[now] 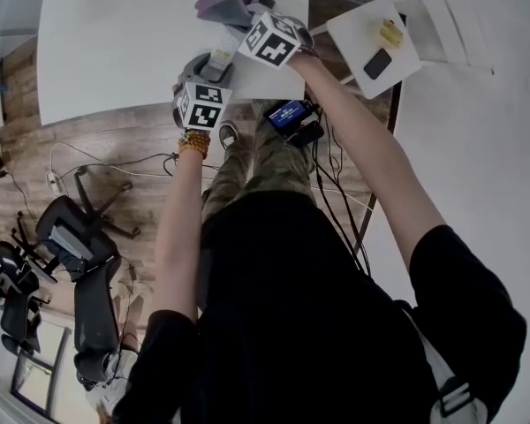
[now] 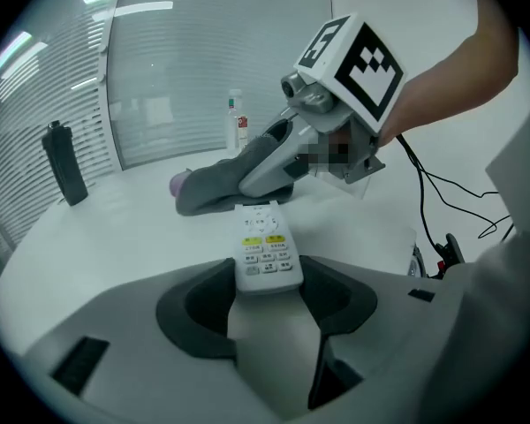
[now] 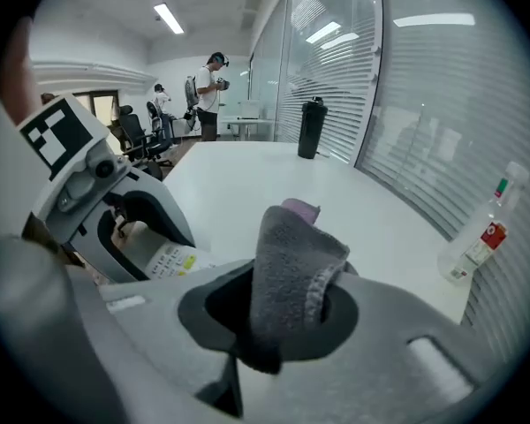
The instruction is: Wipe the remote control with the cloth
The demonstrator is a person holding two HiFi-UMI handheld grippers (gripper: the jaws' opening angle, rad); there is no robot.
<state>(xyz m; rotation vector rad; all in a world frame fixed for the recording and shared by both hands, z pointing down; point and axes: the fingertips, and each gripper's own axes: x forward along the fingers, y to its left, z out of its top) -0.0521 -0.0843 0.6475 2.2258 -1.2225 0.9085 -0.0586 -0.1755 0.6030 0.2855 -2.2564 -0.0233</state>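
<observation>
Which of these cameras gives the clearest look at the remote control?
The left gripper view: the remote control sits between its jaws, buttons facing up. The head view shows only a sliver; the right gripper view a corner inside the left gripper.

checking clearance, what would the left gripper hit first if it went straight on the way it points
Probably the grey cloth in the right gripper, just beyond the left gripper's remote control; depth is unclear.
</observation>
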